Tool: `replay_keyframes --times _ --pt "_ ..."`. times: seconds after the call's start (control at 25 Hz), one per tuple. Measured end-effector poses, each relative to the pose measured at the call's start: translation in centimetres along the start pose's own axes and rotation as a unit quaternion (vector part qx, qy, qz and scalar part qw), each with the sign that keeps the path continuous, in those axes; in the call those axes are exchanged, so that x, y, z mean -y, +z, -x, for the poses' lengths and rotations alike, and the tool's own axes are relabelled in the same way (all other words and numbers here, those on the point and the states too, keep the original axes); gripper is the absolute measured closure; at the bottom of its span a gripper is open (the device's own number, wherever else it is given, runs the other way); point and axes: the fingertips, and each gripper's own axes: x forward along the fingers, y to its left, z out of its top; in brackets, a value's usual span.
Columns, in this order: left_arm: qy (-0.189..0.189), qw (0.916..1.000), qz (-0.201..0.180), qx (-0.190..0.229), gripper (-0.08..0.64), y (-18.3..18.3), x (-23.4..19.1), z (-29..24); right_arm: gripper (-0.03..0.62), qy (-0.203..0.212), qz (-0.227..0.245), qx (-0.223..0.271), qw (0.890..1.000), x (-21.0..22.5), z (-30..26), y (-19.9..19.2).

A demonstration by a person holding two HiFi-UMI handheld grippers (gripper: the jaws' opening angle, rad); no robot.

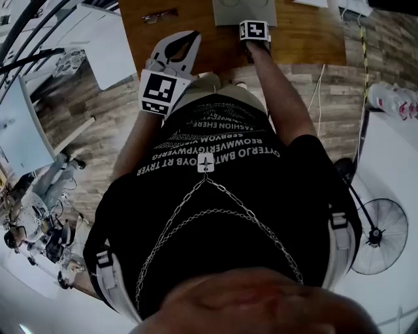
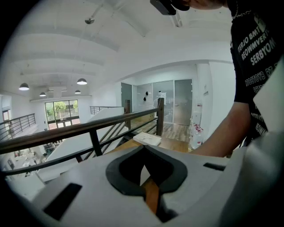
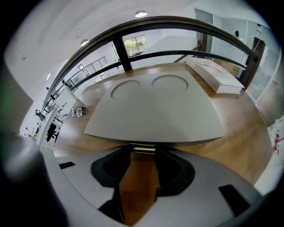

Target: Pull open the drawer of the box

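Left hand-held gripper (image 2: 144,148) closed, right hand-held gripper (image 3: 143,153) parted, one box (image 3: 159,111)

Box (image 3: 155,111): pale grey, flat, two round dents on top. It sits level mid-table (image 3: 239,133), front facing me. Drawer (image 3: 144,150) looks shut.

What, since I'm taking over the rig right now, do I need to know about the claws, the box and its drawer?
Left claw: shut, empty, off to the left of the box, clear of it.
Right claw: open, pointing down at the box's front edge, jaws either side of a pale strip, likely the drawer pull; not gripping.
Box: on the wooden table; no drawer sticks out.
Done: approach only. Left: close on the strip, draw the drawer out.
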Motion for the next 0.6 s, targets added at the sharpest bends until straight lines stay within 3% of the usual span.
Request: replay_keyframes --times 0.6 --pt "0.042 0.9990 0.012 -0.011 0.555 -0.9 2.6 3.1 0.430 0.006 0.049 0.013 0.999 2.0 0.9 0.8"
